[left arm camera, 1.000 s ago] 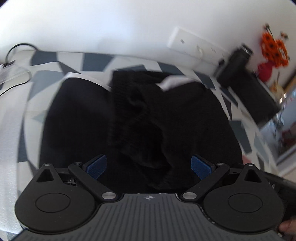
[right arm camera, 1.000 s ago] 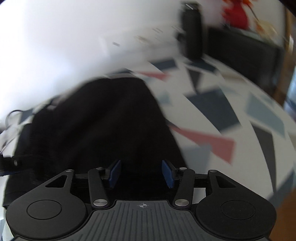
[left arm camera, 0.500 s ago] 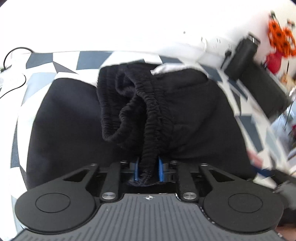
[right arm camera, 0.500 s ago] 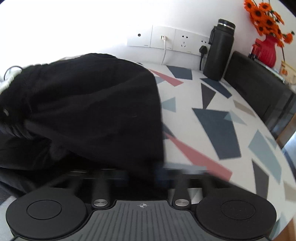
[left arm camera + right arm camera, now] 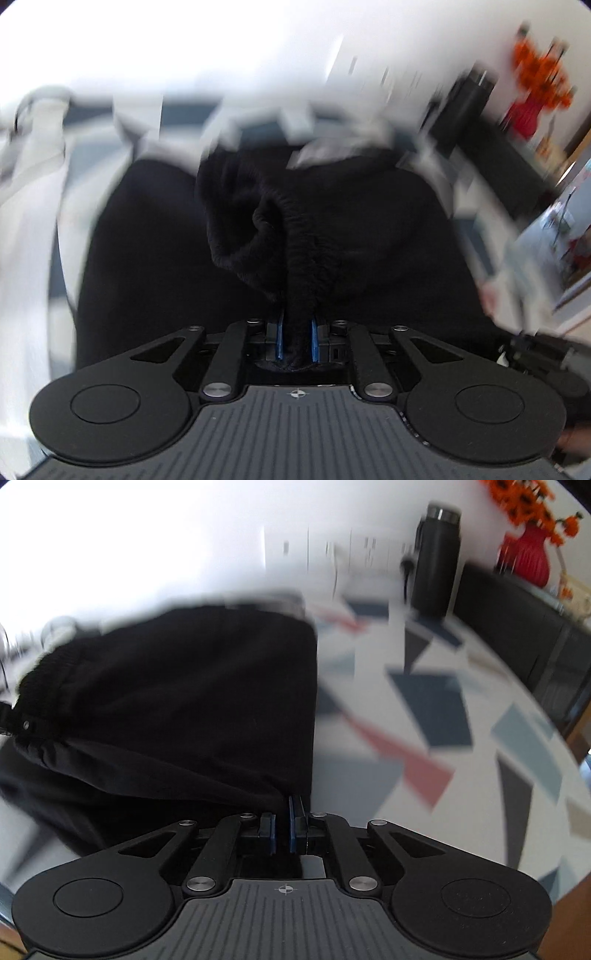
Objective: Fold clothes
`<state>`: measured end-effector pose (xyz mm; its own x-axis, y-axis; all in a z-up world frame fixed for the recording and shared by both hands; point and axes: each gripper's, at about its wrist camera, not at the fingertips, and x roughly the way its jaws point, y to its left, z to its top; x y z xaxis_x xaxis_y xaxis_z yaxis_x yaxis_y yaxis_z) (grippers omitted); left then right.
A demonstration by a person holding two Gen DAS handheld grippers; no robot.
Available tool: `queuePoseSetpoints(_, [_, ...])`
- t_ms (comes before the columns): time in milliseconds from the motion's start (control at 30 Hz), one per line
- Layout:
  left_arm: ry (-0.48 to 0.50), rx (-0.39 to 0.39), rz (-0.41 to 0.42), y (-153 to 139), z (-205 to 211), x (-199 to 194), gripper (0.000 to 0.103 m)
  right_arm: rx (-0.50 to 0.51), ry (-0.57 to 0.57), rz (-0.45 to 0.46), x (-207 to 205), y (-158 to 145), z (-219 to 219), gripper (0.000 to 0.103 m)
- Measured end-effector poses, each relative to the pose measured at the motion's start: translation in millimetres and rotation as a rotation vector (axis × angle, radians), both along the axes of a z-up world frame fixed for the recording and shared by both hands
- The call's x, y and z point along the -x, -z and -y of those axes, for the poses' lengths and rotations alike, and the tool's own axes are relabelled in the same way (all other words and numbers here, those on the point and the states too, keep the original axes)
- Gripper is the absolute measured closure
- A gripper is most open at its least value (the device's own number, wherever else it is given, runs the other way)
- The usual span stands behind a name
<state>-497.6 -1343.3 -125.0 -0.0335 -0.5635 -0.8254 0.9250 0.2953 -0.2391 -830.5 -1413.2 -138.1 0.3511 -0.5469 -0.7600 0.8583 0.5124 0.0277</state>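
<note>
On patterned table [image 5: 424, 716] | one black garment [image 5: 184, 686] | two tools clamping it

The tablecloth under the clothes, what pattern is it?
White tablecloth with scattered blue, grey and red angular patches; clearest in the right wrist view.

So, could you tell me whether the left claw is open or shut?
Shut: the left claw pinches the black garment's ribbed band between its blue pads.
</note>
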Motion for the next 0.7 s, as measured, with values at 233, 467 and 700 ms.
queuePoseSetpoints(233, [0.036,-0.015,0.125,-7,-1,2,0.026,0.002,0.01,-0.025,-4,-8,-13,0.067])
queuePoseSetpoints(467, [-0.111,0.062,0.123,-23,4,-38,0.019,0.028,0.081,0.146,8,-34,-13,0.043])
queuePoseSetpoints(700, [-0.071,0.101,0.087,-25,10,-41,0.024,0.026,0.146,0.158,0,-35,0,0.043])
